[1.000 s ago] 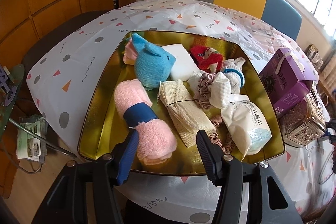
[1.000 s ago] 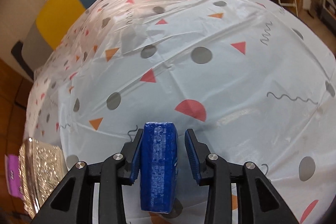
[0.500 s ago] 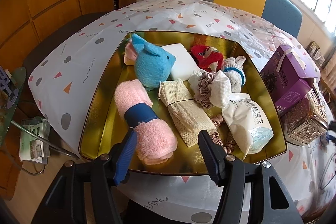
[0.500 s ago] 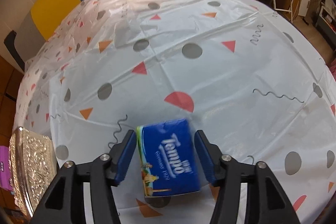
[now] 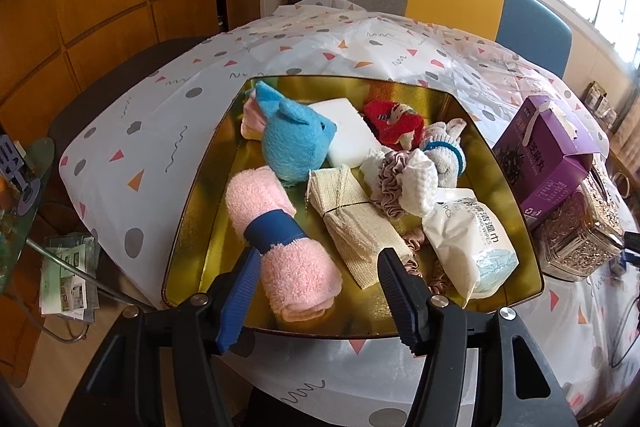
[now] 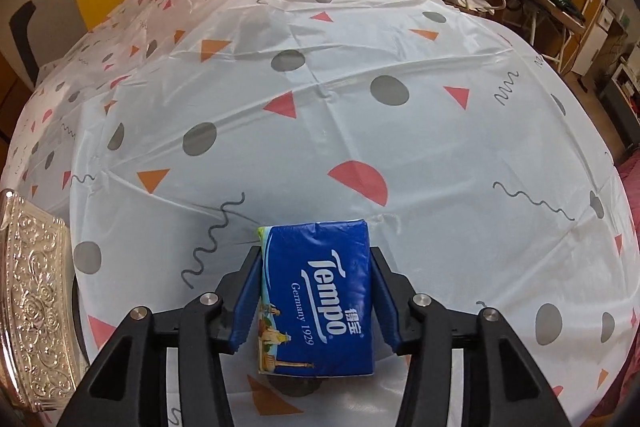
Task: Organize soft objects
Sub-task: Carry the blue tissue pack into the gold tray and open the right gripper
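Now right gripper [image 6: 314, 301] is closing its jaws around the tissue pack [image 6: 316, 301], flat on the tablecloth [image 6: 360, 131], both pads touching its sides. Left gripper [image 5: 318, 293] is hanging open, empty, over the gold tray [image 5: 200, 227] near the pink towel [image 5: 280, 243].

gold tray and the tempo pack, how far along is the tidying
Early, it seems. Done: only the Tempo tissue pack lies out on the tablecloth. In hand: the right gripper has just been closing its jaws on that pack, pads at its sides. Left: the gold tray holds the pink towel roll, blue plush, wipes pack and more; the left gripper hangs open, empty.
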`<state>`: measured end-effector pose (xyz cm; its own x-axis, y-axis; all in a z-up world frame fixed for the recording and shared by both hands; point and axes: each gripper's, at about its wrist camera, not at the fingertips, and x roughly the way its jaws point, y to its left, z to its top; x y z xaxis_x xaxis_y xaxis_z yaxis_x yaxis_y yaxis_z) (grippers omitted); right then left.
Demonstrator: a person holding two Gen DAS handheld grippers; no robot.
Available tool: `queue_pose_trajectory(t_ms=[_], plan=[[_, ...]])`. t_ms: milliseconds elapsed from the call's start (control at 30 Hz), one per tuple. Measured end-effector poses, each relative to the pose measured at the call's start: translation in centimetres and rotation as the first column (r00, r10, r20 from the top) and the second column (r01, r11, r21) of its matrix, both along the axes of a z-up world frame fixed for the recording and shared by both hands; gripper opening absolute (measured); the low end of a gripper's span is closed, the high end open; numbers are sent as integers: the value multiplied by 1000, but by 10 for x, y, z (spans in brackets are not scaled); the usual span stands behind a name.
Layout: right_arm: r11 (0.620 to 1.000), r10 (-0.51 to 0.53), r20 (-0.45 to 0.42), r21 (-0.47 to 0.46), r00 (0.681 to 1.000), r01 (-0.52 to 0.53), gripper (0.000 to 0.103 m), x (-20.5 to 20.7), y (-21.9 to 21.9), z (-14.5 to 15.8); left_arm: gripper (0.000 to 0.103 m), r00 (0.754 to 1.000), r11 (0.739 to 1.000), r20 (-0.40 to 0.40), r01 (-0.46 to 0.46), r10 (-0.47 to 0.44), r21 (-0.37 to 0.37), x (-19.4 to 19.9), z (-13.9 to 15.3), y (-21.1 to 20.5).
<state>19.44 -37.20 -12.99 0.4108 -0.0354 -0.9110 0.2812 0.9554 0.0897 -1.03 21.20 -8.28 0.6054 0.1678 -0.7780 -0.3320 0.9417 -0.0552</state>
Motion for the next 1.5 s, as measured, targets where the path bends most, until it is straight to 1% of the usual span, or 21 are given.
queue_pose_trajectory(t_ms=[133,200,267,300,367,400,467,600,633,733,767,833,933,1067,1100,1200,1267,1333,1367,1467,1500], plan=[[1000,-15,7,-6,1000,15,51,0,-2,-1,62,1000,1000,24,2,-3,11,-3,5,1],[999,-32,6,6,999,32,51,-1,-3,-1,62,999,1000,33,0,0,14,-4,7,4],[1000,-22,4,4,1000,22,51,-3,2,0,64,999,1000,40,-4,3,16,-5,8,6],[1000,-22,6,7,1000,22,51,-4,4,1,66,999,1000,44,-5,4,16,-5,9,7],[999,-33,23,40,999,32,51,-5,6,8,70,999,1000,51,-6,6,11,-6,10,9],[998,-44,36,52,998,42,51,-6,7,12,70,998,1000,54,-8,7,10,-6,10,10],[996,-57,75,77,995,51,51,-7,12,28,78,998,1000,61,-9,9,3,-7,10,12],[998,-13,167,68,986,2,51,-3,35,72,81,997,1000,72,-22,22,0,-11,11,16],[998,4,198,67,980,-17,51,-3,43,86,83,997,1000,74,-27,27,-1,-11,11,18],[992,83,294,62,952,-106,51,0,75,131,85,996,999,79,-37,38,-11,-13,10,22],[988,123,323,51,938,-147,51,1,91,145,85,996,999,76,-38,39,-14,-13,10,23],[978,190,354,15,916,-209,51,2,118,164,85,996,999,77,-40,42,-19,-14,10,25],[958,261,384,10,886,-286,51,4,157,182,86,996,999,76,-46,48,-21,-17,9,29],[930,322,401,35,858,-365,51,1,198,192,86,995,998,74,-61,62,-22,-18,8,34],[921,341,403,40,849,-389,51,0,210,193,86,995,998,74,-65,66,-25,-19,8,36],[869,441,401,33,803,-493,51,-7,257,196,86,994,996,79,-80,82,-27,-21,8,41],[817,513,398,48,761,-575,51,-13,294,192,86,992,995,84,-94,96,-29,-22,9,47],[752,581,387,81,716,-655,51,-21,332,183,86,989,993,88,-116,119,-30,-24,11,55],[718,616,378,94,692,-690,51,-25,352,176,86,987,991,91,-129,132,-31,-26,12,59],[624,698,333,152,634,-766,51,-39,409,147,90,979,984,98,-174,177,-33,-33,14,73],[602,717,315,169,622,-780,51,-44,425,135,90,976,981,100,-189,192,-35,-36,14,77]])
